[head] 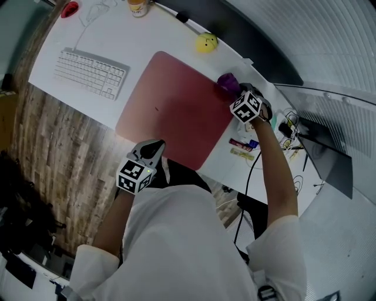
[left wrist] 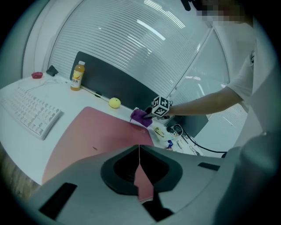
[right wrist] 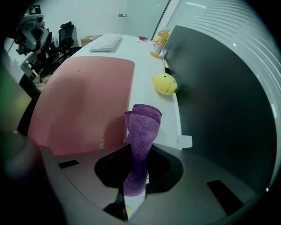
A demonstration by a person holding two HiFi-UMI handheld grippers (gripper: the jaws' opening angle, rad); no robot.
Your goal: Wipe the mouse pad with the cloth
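A large pink mouse pad (head: 176,111) lies on the white desk (head: 141,41). My right gripper (head: 242,89) is shut on a purple cloth (head: 228,83), which stands at the pad's far right corner. In the right gripper view the cloth (right wrist: 140,145) rises from between the jaws, over the pad's (right wrist: 83,96) right edge. My left gripper (head: 154,150) hovers at the pad's near edge, its jaws pressed together with nothing between them. The left gripper view shows the pad (left wrist: 96,136), the cloth (left wrist: 140,117) and the right gripper (left wrist: 150,116) ahead.
A white keyboard (head: 91,72) lies left of the pad. A yellow round toy (head: 206,42) and an orange drink bottle (head: 138,7) stand at the back by a dark screen (right wrist: 210,101). Cables and small packets (head: 244,148) lie right of the pad.
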